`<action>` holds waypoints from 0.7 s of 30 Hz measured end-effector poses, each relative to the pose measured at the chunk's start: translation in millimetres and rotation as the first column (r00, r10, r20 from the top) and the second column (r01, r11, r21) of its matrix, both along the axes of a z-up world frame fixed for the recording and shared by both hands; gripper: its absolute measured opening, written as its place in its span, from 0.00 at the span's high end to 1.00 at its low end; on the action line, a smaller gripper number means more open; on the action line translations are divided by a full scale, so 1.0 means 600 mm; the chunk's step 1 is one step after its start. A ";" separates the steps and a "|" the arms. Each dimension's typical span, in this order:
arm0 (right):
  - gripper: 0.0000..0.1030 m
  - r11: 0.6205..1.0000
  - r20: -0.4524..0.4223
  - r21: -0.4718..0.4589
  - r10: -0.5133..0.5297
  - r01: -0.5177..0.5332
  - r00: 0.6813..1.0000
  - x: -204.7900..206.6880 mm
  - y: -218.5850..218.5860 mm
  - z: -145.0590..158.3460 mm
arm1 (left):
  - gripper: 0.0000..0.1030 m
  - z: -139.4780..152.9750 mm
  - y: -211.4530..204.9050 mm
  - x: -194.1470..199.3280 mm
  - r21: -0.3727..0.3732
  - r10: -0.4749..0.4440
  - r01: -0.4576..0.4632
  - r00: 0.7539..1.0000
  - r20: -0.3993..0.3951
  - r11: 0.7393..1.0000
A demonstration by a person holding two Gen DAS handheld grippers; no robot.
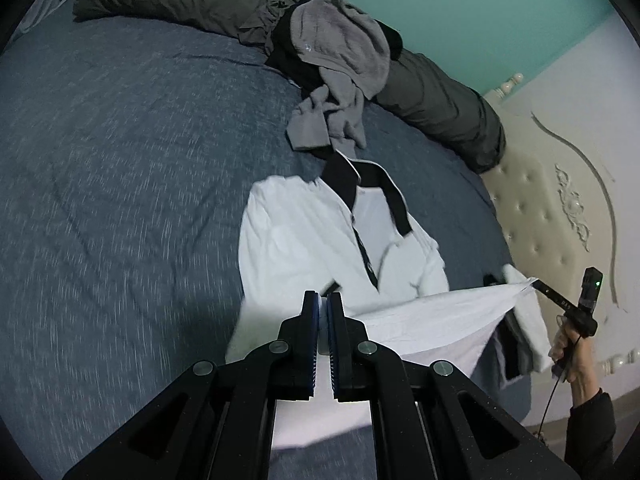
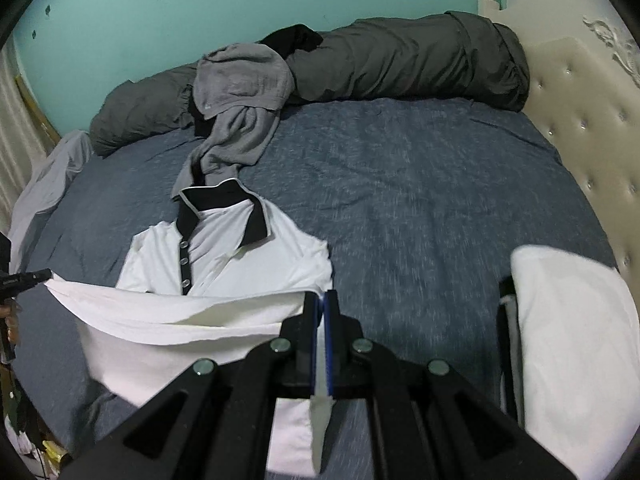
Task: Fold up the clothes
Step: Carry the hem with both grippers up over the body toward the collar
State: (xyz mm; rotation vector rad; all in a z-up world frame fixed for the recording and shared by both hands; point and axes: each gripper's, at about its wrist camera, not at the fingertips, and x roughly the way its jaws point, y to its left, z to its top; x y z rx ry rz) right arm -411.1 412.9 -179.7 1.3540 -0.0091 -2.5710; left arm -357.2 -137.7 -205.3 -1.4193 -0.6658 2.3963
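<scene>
Pinching white polo shirt (image 2: 240, 264), no legible writing.

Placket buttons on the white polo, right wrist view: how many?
3, in a row down the black placket of the polo: top, middle, bottom. The lifted hem may hide more below.

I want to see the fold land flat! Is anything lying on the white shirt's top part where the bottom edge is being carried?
Nothing visible. The left gripper and right gripper pinch the hem of the white shirt; its chest lies bare. The grey garment sits beyond its collar.
</scene>
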 end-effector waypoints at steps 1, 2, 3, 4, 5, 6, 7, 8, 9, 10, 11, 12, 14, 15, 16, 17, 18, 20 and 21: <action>0.98 1.000 0.000 0.004 -0.003 0.003 1.000 -0.016 -0.001 -0.005 | 0.95 -0.006 0.000 -0.017 -0.004 0.000 0.000 1.000 0.005 1.000; 0.98 1.000 0.000 0.009 -0.006 0.006 1.000 -0.032 -0.002 -0.010 | 0.95 -0.013 0.000 -0.033 -0.010 0.001 0.000 1.000 0.009 1.000; 0.98 1.000 -0.001 0.013 -0.009 0.009 1.000 -0.049 -0.003 -0.015 | 0.95 -0.019 0.000 -0.049 -0.015 0.001 0.000 1.000 0.012 1.000; 0.98 1.000 -0.001 0.017 -0.013 0.013 1.000 -0.065 -0.004 -0.020 | 0.95 -0.026 0.000 -0.065 -0.021 0.001 0.000 1.000 0.016 1.000; 0.98 1.000 -0.001 0.019 -0.018 0.018 1.000 -0.076 -0.004 -0.026 | 0.95 -0.034 0.001 -0.081 -0.027 0.000 0.001 1.000 0.023 1.000; 0.98 0.999 -0.001 0.021 -0.025 0.025 1.000 -0.092 -0.005 -0.034 | 0.95 -0.042 0.001 -0.096 -0.031 0.000 0.001 1.000 0.028 1.000; 0.98 0.999 0.000 0.022 -0.030 0.030 1.000 -0.104 -0.006 -0.041 | 0.95 -0.049 0.000 -0.110 -0.035 0.001 0.000 0.999 0.032 0.999; 0.98 0.999 0.002 0.023 -0.034 0.034 0.999 -0.116 -0.008 -0.049 | 0.95 -0.058 0.000 -0.124 -0.035 0.003 -0.001 0.999 0.036 0.999; 0.98 0.999 0.004 0.024 -0.039 0.039 0.999 -0.128 -0.010 -0.056 | 0.95 -0.065 -0.001 -0.136 -0.036 0.005 -0.003 0.999 0.037 0.999; 0.98 0.999 0.006 0.025 -0.043 0.043 0.999 -0.140 -0.011 -0.064 | 0.95 -0.072 -0.002 -0.147 -0.037 0.007 -0.006 0.999 0.037 0.999; 0.98 0.998 0.008 0.029 -0.048 0.047 0.999 -0.157 -0.014 -0.073 | 0.95 -0.079 -0.003 -0.159 -0.038 0.009 -0.008 0.999 0.038 0.999; 0.98 0.998 0.011 0.031 -0.052 0.051 0.999 -0.170 -0.016 -0.081 | 0.95 -0.086 -0.004 -0.170 -0.038 0.012 -0.010 0.999 0.038 0.999; 0.98 0.998 0.013 0.037 -0.060 0.060 0.998 -0.190 -0.019 -0.094 | 0.95 -0.101 -0.005 -0.191 -0.041 0.016 -0.014 0.999 0.041 0.999; 0.98 0.997 0.016 0.038 -0.066 0.066 0.998 -0.205 -0.021 -0.105 | 0.95 -0.108 -0.005 -0.201 -0.043 0.017 -0.016 0.999 0.043 0.999; 0.98 0.997 0.018 0.041 -0.071 0.070 0.997 -0.214 -0.022 -0.113 | 0.95 -0.118 -0.006 -0.212 -0.044 0.023 -0.021 0.999 0.047 0.999; 0.98 0.996 0.020 0.043 -0.075 0.074 0.997 -0.222 -0.023 -0.120 | 0.95 -0.127 -0.006 -0.222 -0.047 0.026 -0.024 0.998 0.051 0.999; 0.98 0.996 0.023 0.047 -0.078 0.077 0.997 -0.231 -0.025 -0.130 | 0.95 -0.136 -0.007 -0.231 -0.051 0.029 -0.026 0.998 0.056 0.998; 0.98 0.995 0.029 0.054 -0.086 0.084 0.996 -0.250 -0.029 -0.152 | 0.95 -0.152 -0.006 -0.248 -0.061 0.032 -0.028 0.997 0.064 0.998; 0.98 0.994 0.036 0.060 -0.092 0.090 0.995 -0.257 -0.030 -0.164 | 0.95 -0.161 -0.004 -0.255 -0.067 0.033 -0.028 0.997 0.068 0.997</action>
